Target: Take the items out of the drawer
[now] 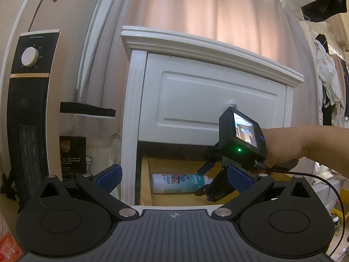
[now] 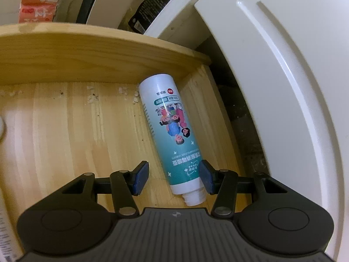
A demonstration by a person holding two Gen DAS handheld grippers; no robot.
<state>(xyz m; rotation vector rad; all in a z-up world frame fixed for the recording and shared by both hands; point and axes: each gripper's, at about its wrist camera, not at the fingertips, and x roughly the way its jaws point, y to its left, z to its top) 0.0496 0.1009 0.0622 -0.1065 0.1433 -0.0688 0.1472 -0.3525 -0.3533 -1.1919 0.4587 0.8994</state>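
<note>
A white and teal bottle (image 2: 170,131) with cartoon figures lies on its side on the wooden floor of the open lower drawer (image 2: 65,131). In the right wrist view my right gripper (image 2: 173,178) is open, its blue pads on either side of the bottle's neck end, the right pad close to or touching it. The left wrist view shows the same bottle (image 1: 178,183) in the drawer (image 1: 146,179), with the right gripper (image 1: 209,181) reaching down to it in a person's hand (image 1: 283,150). My left gripper (image 1: 174,178) hangs open in front of the cabinet, holding nothing.
A white cabinet (image 1: 207,100) with a shut upper drawer and knob (image 1: 233,103) stands over the open one. A black heater (image 1: 28,109) stands at the left, clothes (image 1: 327,76) hang at the right. A white object (image 2: 1,128) shows at the drawer's left edge.
</note>
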